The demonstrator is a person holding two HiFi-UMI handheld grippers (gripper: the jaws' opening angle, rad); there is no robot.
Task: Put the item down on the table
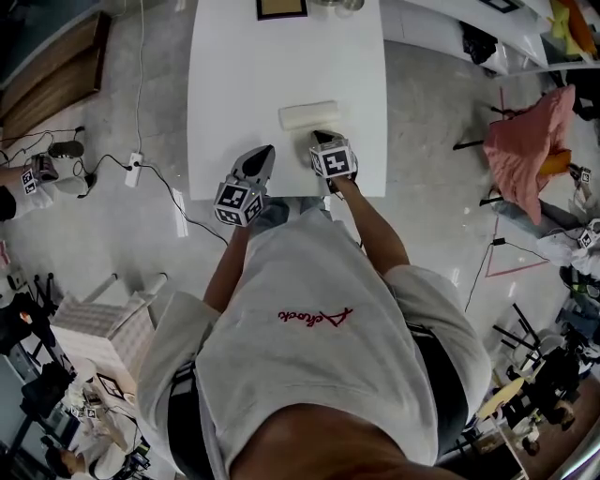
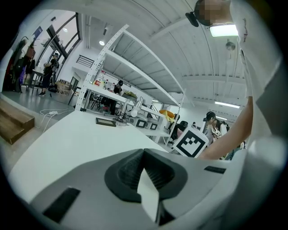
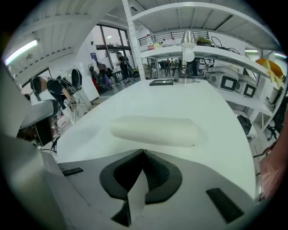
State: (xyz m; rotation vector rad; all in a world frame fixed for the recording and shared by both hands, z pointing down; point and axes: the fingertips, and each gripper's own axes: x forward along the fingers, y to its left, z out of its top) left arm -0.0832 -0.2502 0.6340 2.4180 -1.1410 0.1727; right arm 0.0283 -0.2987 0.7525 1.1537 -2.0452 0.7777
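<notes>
A white rolled item point(image 1: 310, 114) lies on its side on the white table point(image 1: 244, 66), near the front edge. In the right gripper view the roll point(image 3: 155, 130) rests just beyond the jaw tips, apart from them. My right gripper point(image 1: 324, 140) sits right behind the roll, pointing down at the table, its jaws shut with nothing between them point(image 3: 143, 152). My left gripper point(image 1: 265, 154) hovers at the table's front edge, left of the roll, and its jaws also meet, empty point(image 2: 143, 151).
A dark framed picture point(image 1: 281, 7) and a lamp point(image 3: 188, 45) stand at the table's far end. Shelving with equipment point(image 3: 229, 81) runs along the right side. On the floor lie a power strip point(image 1: 133, 169) with cables at left and a pink cloth point(image 1: 530, 141) at right.
</notes>
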